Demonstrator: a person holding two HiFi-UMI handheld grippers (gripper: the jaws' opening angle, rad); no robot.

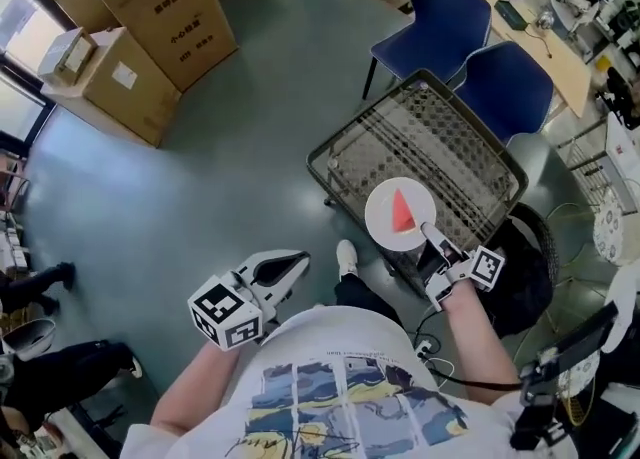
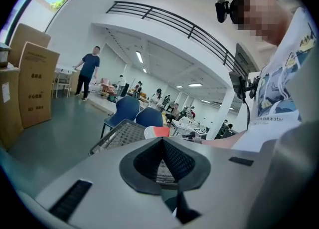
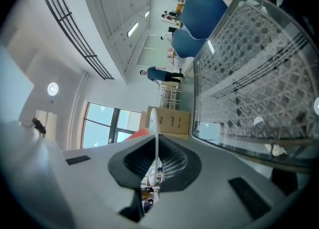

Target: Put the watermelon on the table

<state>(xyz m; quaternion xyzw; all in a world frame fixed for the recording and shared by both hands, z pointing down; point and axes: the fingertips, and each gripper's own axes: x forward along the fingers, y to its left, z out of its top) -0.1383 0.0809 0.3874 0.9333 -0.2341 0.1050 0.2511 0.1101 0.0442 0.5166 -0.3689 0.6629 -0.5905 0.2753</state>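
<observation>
A red watermelon slice lies on a small white plate. My right gripper is shut on the plate's near rim and holds it above a wire cart. In the right gripper view the plate shows edge-on between the pads, with the red slice to its left. My left gripper is shut with nothing in it, out over the grey floor at the lower left. Past its closed jaws in the left gripper view are the plate and slice. A wooden table stands at the upper right.
Two blue chairs stand behind the cart, between it and the table. Cardboard boxes are stacked at the upper left. Another person's legs show at the left edge. Racks and cables crowd the right side.
</observation>
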